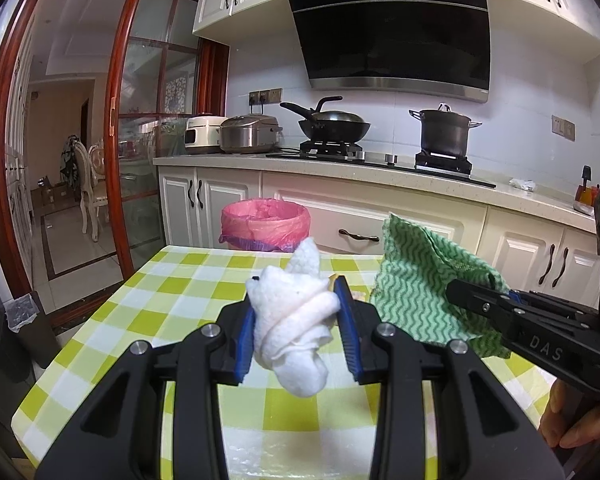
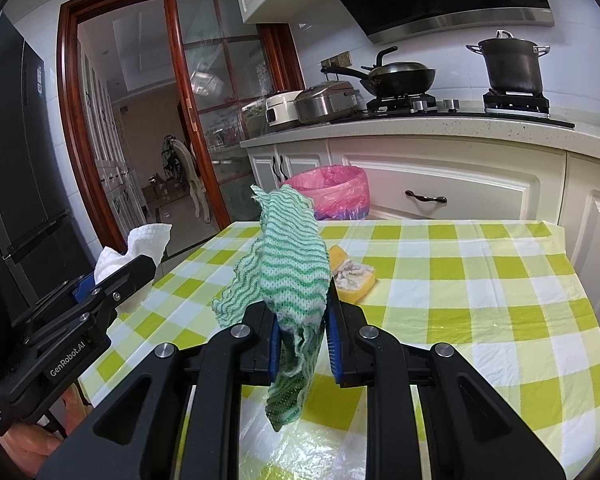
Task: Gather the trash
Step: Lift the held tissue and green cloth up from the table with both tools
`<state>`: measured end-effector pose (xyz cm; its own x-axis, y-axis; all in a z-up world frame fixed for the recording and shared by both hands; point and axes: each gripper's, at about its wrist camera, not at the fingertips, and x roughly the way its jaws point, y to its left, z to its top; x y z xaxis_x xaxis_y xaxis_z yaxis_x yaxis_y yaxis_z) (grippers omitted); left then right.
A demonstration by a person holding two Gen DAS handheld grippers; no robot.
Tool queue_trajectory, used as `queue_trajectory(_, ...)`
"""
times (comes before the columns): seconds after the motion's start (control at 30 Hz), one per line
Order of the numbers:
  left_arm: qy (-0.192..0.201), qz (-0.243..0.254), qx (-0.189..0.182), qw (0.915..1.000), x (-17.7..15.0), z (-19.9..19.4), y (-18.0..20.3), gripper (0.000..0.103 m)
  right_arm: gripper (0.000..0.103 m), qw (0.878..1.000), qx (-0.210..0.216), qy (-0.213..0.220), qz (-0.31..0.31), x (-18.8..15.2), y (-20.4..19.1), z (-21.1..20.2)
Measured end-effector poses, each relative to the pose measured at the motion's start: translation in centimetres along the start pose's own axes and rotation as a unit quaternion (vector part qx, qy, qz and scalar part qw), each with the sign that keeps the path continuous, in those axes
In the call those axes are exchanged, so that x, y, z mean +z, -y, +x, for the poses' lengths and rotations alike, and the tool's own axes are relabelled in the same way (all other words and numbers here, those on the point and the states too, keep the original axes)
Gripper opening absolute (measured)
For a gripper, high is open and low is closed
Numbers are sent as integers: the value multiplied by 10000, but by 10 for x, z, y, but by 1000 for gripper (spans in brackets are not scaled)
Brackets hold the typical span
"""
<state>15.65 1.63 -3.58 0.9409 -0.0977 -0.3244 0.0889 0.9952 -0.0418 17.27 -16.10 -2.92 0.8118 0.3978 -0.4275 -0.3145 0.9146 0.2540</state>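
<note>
My left gripper (image 1: 298, 300) is shut on a crumpled white paper towel (image 1: 296, 320), held above the checked tablecloth (image 1: 140, 320). My right gripper (image 2: 300, 316) is shut on a green wavy-striped cloth (image 2: 292, 264), which stands up above the pads and hangs down below them. In the left wrist view the right gripper (image 1: 460, 294) comes in from the right with the green cloth (image 1: 416, 280). In the right wrist view the left gripper (image 2: 140, 268) shows at the left with the white towel (image 2: 132, 248). A bin lined with a pink bag (image 1: 266, 220) (image 2: 336, 190) stands beyond the table's far edge.
A yellow sponge-like scrap (image 2: 352, 272) lies on the tablecloth (image 2: 480, 300) just past the green cloth. Behind the bin runs a white cabinet counter (image 1: 380, 168) with a wok (image 1: 332, 124), a pot (image 1: 444, 128) and cookers. A glass sliding door (image 1: 140, 140) is at the left.
</note>
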Motion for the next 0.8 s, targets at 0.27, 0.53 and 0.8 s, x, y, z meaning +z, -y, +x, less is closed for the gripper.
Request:
queue_trajectory(0.27,9,-82,1,10000,6,10,-8,35,21,9999,-27,12,104,10,7,13)
queue_trajectory(0.53,-70,-147,9,9999,8,27,-13,35,21,9999,-51,-69,95,15,11,29)
queue_trajectory(0.8,-177,-187,49,9997,10,49,-21,35,21,9997,-150,-149,157,20,25,48)
